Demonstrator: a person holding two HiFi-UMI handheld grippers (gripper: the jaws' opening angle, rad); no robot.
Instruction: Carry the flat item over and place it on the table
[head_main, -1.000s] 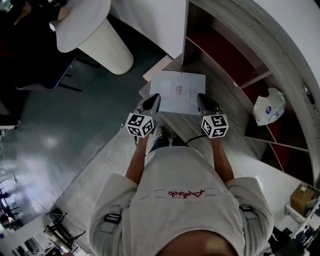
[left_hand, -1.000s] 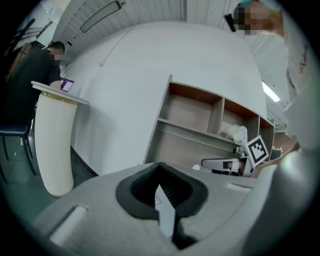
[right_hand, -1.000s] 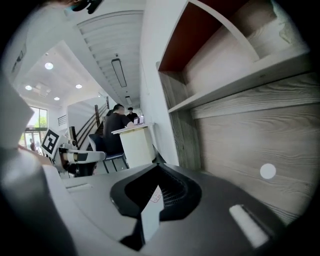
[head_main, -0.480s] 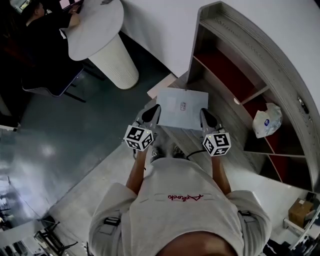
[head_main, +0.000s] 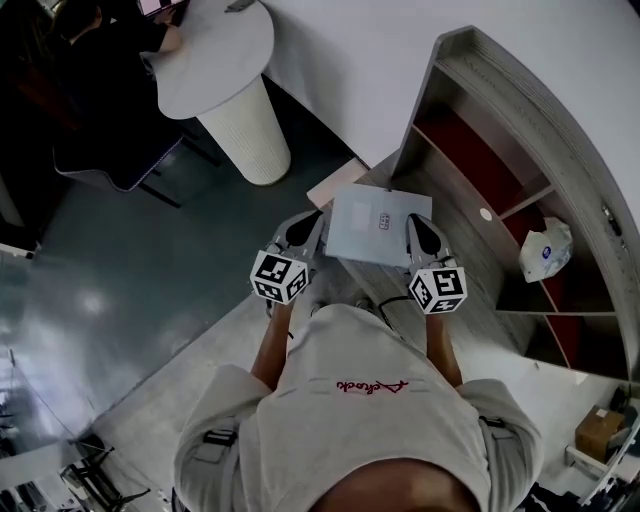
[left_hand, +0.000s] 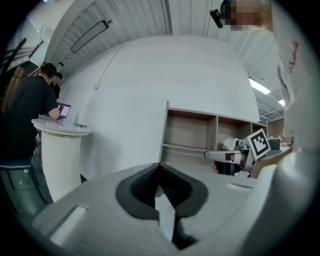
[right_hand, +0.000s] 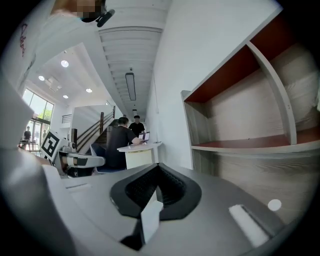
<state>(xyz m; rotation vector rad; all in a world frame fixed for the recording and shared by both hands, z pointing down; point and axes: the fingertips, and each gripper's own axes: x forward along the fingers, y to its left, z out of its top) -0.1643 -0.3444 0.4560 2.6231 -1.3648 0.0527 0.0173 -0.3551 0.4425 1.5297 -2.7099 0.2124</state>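
Steadily, the left gripper (head_main: 308, 228) and right gripper (head_main: 420, 232) stayed clamped on the flat item's (head_main: 378, 222) edges while the round table (head_main: 215, 50) at eleven o'clock drew closer, placement pending.

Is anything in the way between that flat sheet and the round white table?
Nothing visible: only bare floor lies between the flat item and the table. A seated person occupies its far side.

Grey T-shirt (head_main: 340, 440), red script (head_main: 372, 386), black-white marker cubes (head_main: 279, 276)
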